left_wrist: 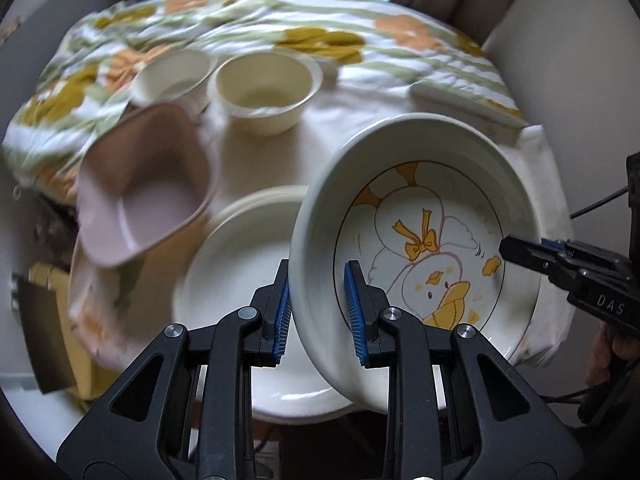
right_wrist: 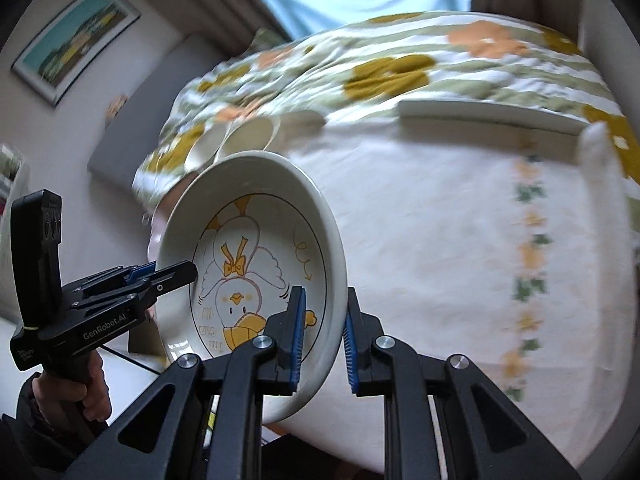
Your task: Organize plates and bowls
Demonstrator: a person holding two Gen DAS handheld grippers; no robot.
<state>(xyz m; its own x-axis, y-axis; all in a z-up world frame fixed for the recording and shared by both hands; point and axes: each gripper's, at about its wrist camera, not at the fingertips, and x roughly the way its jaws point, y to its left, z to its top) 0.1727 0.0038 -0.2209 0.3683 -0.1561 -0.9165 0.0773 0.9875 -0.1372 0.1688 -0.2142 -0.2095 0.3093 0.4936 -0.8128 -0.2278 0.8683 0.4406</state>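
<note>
Both sets of tongs are gripping one deep white dish with a yellow duck drawing (left_wrist: 420, 248) by opposite sides of its rim. The left tongs (left_wrist: 318, 312) are clenching the dish's wall between their blue pads (left_wrist: 354, 312), one pad outside and one inside. The right tongs (right_wrist: 322, 340) are doing the same on the far side (in the left wrist view they are reaching in from the right edge). The dish is hanging tilted in the air above the worktop (right_wrist: 440, 240), which is draped in a pale cloth.

Below and to the left of the dish, a stack of plain cream plates (left_wrist: 236, 280) is sitting on the cloth. A pink squarish bowl (left_wrist: 148, 188) is lying beside the stack, and behind it two cream round bowls (left_wrist: 266, 92) are standing side by side, nearly touching. A flat white rectangular plate (right_wrist: 488, 116) is resting at the far edge, next to a flowered quilt (right_wrist: 380, 64). A hand (right_wrist: 68, 396) is wrapping around the grip of the left tongs in the right wrist view. The background is blurring, so finer detail is unclear.
</note>
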